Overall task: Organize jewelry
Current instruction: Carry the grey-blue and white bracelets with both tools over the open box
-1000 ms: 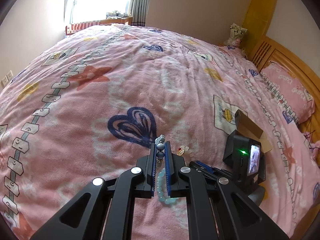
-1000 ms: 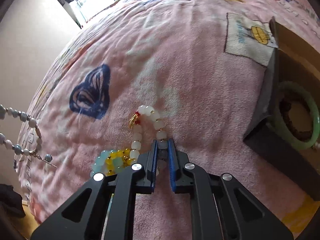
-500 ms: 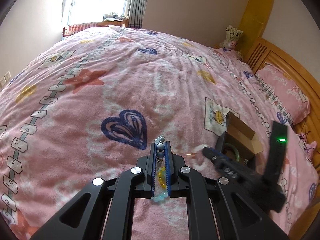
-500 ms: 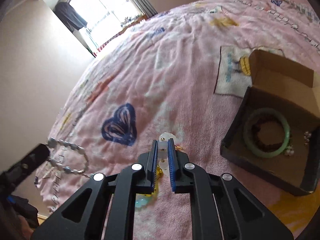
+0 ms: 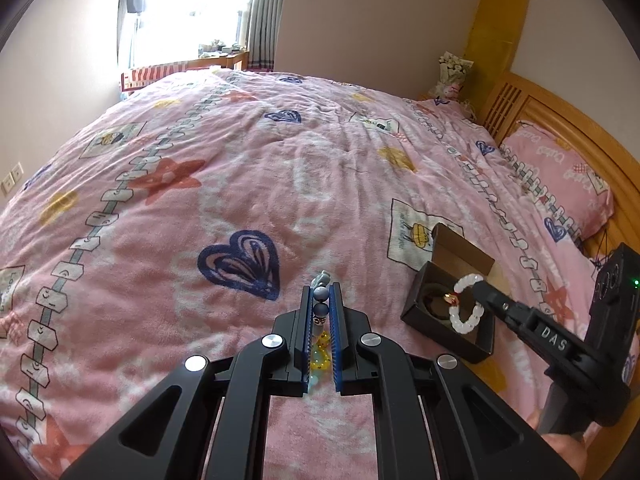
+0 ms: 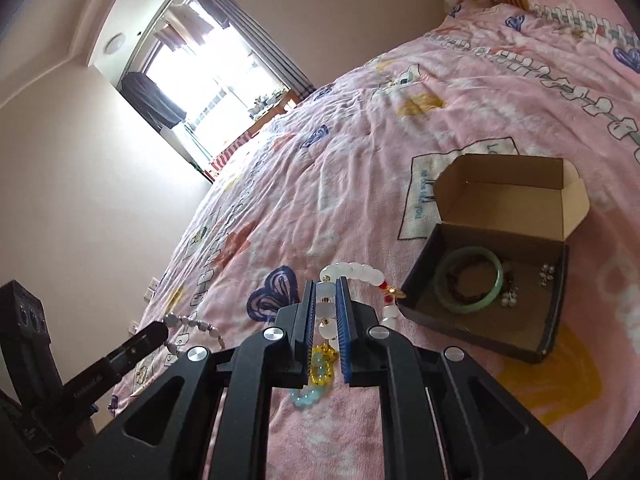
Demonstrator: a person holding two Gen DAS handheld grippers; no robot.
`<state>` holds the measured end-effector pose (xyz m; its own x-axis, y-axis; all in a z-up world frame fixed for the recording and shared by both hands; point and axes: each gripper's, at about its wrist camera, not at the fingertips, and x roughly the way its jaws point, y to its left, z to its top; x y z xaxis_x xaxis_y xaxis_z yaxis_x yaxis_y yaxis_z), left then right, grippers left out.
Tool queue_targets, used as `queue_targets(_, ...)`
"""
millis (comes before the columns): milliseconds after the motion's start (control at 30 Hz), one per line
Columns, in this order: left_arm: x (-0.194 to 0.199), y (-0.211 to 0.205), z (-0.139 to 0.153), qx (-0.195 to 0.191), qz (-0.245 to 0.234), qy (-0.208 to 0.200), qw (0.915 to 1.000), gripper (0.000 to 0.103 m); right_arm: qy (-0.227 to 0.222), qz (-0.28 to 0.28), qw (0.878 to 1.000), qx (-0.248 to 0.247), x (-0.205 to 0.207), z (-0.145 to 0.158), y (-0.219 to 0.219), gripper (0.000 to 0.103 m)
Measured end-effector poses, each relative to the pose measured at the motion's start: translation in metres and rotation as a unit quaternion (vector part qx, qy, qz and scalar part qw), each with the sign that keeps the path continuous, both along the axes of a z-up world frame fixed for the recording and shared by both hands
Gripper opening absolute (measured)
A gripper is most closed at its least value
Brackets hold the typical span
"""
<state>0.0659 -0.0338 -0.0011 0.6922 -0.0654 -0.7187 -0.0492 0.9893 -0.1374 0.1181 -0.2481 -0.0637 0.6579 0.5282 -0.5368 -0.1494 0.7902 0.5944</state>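
My left gripper (image 5: 321, 300) is shut on a grey-blue bead bracelet (image 5: 321, 307), held above the bed; the bracelet also shows in the right wrist view (image 6: 192, 326). My right gripper (image 6: 325, 292) is shut on a white bead bracelet (image 6: 352, 272) with red and gold beads, held in the air left of the open cardboard box (image 6: 556, 320). In the left wrist view the white bracelet (image 5: 466, 304) hangs over the box (image 5: 480, 340). A green bangle (image 6: 468, 286) and small pieces lie in the box. A yellow and pale blue bracelet (image 6: 316, 376) lies on the blanket below.
The pink patterned blanket (image 5: 248, 184) covers the whole bed. A pink pillow (image 5: 560, 176) and wooden headboard (image 5: 516, 108) are at the right. The box lid (image 6: 508, 188) stands open at the far side.
My right gripper has lifted the white bracelet off the blanket and carried it up toward the box. My left gripper has risen a little with the grey-blue bracelet.
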Motion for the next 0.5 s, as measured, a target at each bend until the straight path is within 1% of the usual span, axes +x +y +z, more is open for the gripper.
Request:
queue_targets(133, -0.005, -0.009, 0.005, -0.001, -0.009, -0.004, 1.0000, 0.009, -0.007, -0.002, 1.000, 0.006, -0.008, 0.006, -0.007, 0.011)
queue_targets(333, -0.005, -0.024, 0.012, 0.008, -0.024, -0.010, 0.9996, 0.009, -0.023, -0.014, 1.000, 0.009, -0.016, 0.017, -0.024, 0.011)
queue_targets(500, 0.001, -0.040, 0.006, 0.001, -0.038, -0.004, 0.9993, 0.009, -0.015, -0.031, 0.999, 0.024, -0.015, 0.012, -0.043, 0.011)
